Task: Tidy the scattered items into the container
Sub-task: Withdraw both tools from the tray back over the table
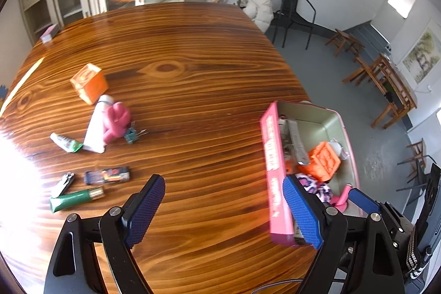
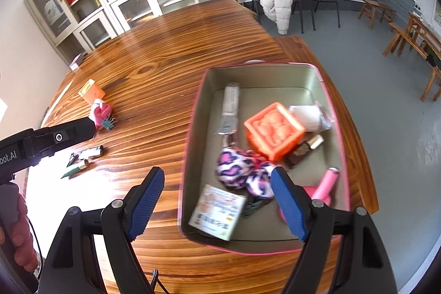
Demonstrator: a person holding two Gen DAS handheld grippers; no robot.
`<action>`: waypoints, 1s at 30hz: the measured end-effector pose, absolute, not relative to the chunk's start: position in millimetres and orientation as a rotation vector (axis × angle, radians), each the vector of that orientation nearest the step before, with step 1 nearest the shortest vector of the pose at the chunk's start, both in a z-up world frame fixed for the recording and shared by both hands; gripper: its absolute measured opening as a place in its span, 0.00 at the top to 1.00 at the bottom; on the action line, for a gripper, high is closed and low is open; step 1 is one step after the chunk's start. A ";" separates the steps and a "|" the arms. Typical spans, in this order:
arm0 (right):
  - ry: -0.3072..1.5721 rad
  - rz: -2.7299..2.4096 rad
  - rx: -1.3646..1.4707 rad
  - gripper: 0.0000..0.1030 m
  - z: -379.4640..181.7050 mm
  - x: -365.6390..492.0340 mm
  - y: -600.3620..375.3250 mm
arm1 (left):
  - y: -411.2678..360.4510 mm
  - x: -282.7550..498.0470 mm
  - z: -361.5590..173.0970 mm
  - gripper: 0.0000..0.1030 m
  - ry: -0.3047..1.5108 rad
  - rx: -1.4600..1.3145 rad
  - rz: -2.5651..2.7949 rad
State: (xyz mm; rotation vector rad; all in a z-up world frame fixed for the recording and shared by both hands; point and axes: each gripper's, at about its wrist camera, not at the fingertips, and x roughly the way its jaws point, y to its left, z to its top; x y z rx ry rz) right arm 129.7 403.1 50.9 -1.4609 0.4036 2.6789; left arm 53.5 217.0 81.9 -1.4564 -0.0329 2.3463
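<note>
Left wrist view, L to R: green tube [image 1: 75, 199], nail clipper [image 1: 62, 183], dark lighter-like item [image 1: 107, 176], small tube [image 1: 66, 142], white tube [image 1: 96, 126], pink knot [image 1: 117, 121], binder clip [image 1: 131, 134], orange box [image 1: 88, 83] lay scattered on desk [image 1: 193, 59], well apart from tin [image 1: 275, 172] at R. Left hand-held gripper [image 1: 223, 211] jaws apart, empty. Right hand-held gripper [image 2: 217, 204] likewise, over tin. Tubes prob. light, squashy, slippery; grip mid-body. Clipper stiff, thin. Readable: "bot.AI" on the left hand-held gripper's body; tin lettering blurred.

Each camera looks steeply down along its own hand-held gripper at the desk [image 1: 193, 73]. Both views share the tin [image 2: 198, 106] and the scattered things beyond it.
</note>
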 end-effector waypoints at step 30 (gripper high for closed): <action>0.288 2.742 -1.629 0.20 38.2 91.3 263.6 | 29.7 45.4 51.9 0.14 -0.300 -1.630 2.490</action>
